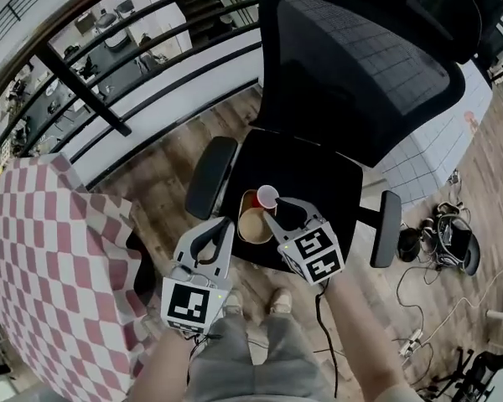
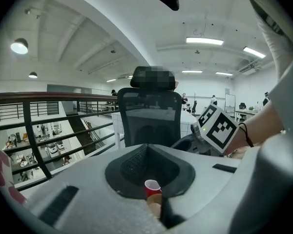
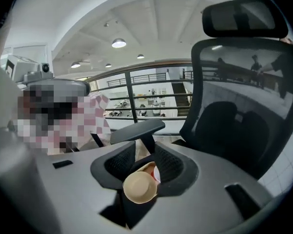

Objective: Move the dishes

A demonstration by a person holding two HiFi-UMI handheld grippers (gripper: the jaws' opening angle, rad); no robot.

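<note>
— Surroundings?
— A black office chair (image 1: pixel 360 74) stands on a wooden floor (image 1: pixel 163 170). A checked cloth (image 1: pixel 50 258) hangs close on the left, with a dark railing (image 1: pixel 84 90) beyond it. A tangle of cables (image 1: pixel 453 241) lies well off to the right.
— And the dishes?
— A tan bowl (image 1: pixel 253 226) and a red cup (image 1: pixel 267 196) sit just beside each other at the front of the seat (image 1: pixel 318 174).
— Anything in the way?
— The near armrest (image 1: pixel 210 177) flanks them on the left. The far armrest (image 1: pixel 386 229) is clear of them. Nothing covers the dishes from above.
— The hands?
— Both forearms reach forward from the bottom of the head view, marker cubes up. The left gripper (image 2: pixel 147 155) is short of the seat's front edge, below the near armrest. Its jaws are apart, with only the seat, cup and bowl showing through the gap.
— The right?
— The right gripper (image 3: pixel 145 150) points forward and down over the seat front, tips right by the dishes. Its jaws are spread wide. The bowl shows in the gap, but the pads do not press on it.
</note>
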